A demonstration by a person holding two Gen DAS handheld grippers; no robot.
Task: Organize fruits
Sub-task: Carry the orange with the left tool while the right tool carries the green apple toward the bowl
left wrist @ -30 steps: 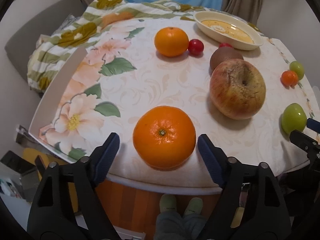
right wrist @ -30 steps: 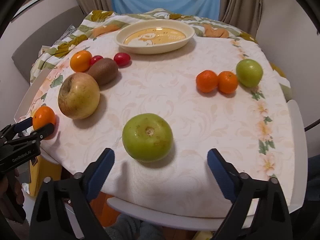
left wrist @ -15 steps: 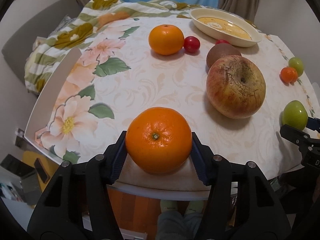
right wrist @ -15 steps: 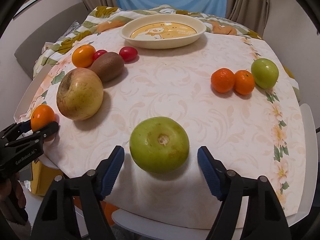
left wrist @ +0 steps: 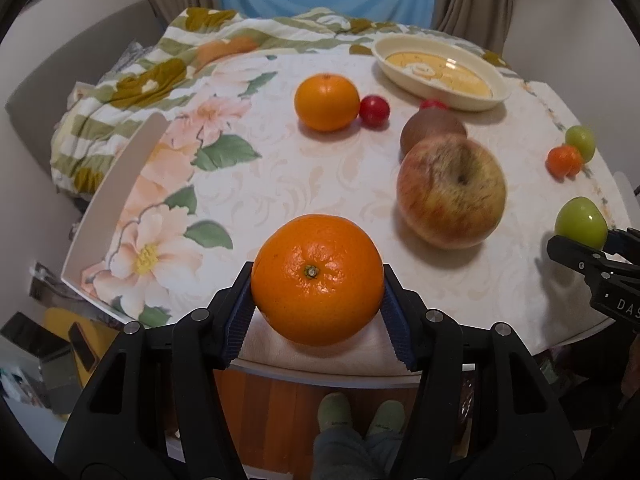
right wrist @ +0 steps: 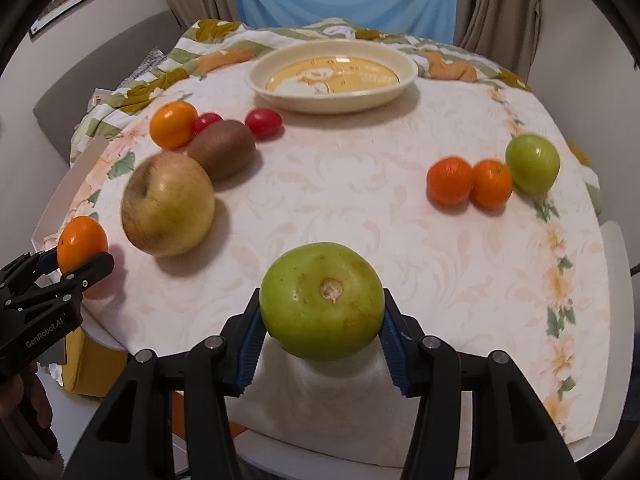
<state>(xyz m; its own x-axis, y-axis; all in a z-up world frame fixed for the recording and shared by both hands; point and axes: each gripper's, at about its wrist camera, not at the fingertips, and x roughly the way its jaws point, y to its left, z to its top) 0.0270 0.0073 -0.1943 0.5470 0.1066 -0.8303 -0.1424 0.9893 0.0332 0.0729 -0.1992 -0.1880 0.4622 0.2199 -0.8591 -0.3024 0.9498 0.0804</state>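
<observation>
My left gripper [left wrist: 318, 308] is shut on a large orange [left wrist: 318, 278] at the table's near left edge; it also shows in the right wrist view [right wrist: 82, 242]. My right gripper [right wrist: 322, 328] is shut on a green apple [right wrist: 322, 300] at the near edge, also seen in the left wrist view [left wrist: 580, 222]. A big yellow-red apple [right wrist: 168, 204], a kiwi [right wrist: 222, 148], a second orange [right wrist: 174, 124] and two small red fruits [right wrist: 263, 122] lie at the left. Two mandarins [right wrist: 468, 182] and another green apple [right wrist: 532, 163] lie at the right.
A cream oval dish [right wrist: 332, 76] stands at the far middle of the round table with its floral cloth [right wrist: 360, 208]. A white chair back [left wrist: 116, 200] stands at the table's left side. A striped floral blanket [left wrist: 152, 80] lies behind the table.
Both grippers have moved forward and closed: the left one on the large orange, the right one on the near green apple. The other fruits have not moved.
</observation>
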